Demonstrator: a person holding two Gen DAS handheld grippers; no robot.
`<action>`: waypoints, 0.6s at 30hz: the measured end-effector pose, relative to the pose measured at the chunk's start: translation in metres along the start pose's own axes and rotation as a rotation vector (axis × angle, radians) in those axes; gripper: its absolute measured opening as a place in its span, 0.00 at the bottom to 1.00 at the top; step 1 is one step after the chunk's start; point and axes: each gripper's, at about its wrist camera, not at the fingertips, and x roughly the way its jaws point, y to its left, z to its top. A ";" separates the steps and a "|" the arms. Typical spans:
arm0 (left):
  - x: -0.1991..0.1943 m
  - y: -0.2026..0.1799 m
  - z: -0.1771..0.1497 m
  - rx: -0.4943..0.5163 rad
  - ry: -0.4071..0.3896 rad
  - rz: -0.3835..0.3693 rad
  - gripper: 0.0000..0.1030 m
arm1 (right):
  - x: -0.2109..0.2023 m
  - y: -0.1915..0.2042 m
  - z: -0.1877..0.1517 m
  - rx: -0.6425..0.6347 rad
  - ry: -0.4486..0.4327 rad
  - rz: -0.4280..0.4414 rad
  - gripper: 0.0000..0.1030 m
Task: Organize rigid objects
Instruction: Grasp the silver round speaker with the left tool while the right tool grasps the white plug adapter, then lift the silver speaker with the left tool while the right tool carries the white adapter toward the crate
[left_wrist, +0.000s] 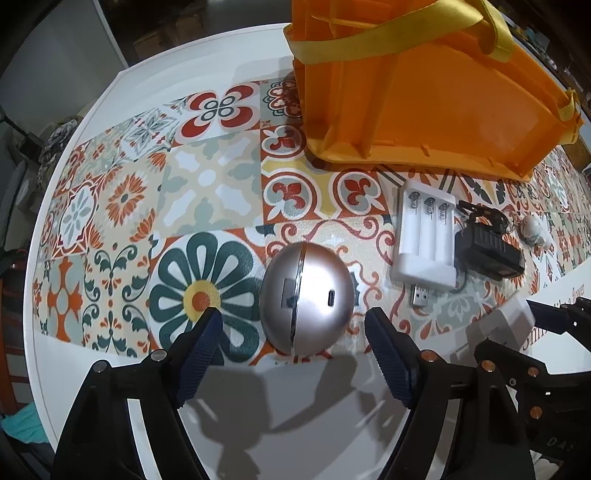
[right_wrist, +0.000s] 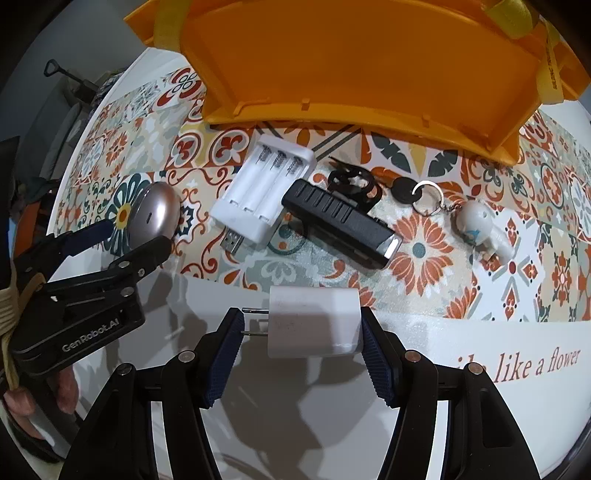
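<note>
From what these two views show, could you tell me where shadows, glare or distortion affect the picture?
Left wrist view: fisheye bends the table edge; the left gripper throws soft shadows on the white surface; a highlight sits on the silver egg-shaped device. Right wrist view: same curvature; shadows lie below the white charger.

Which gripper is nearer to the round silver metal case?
Left. The left gripper has the round silver metal case between its open fingers. The right gripper, farther away, grips a white wall charger.
</note>
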 end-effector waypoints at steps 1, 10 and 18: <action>0.002 0.000 0.002 0.002 0.001 0.000 0.76 | 0.000 0.000 0.001 0.000 0.000 -0.001 0.60; 0.019 0.001 0.015 0.017 0.003 0.008 0.63 | 0.003 -0.003 0.003 0.012 0.006 -0.003 0.60; 0.019 -0.002 0.012 0.013 -0.015 -0.014 0.52 | 0.005 -0.003 0.002 0.011 0.006 -0.011 0.60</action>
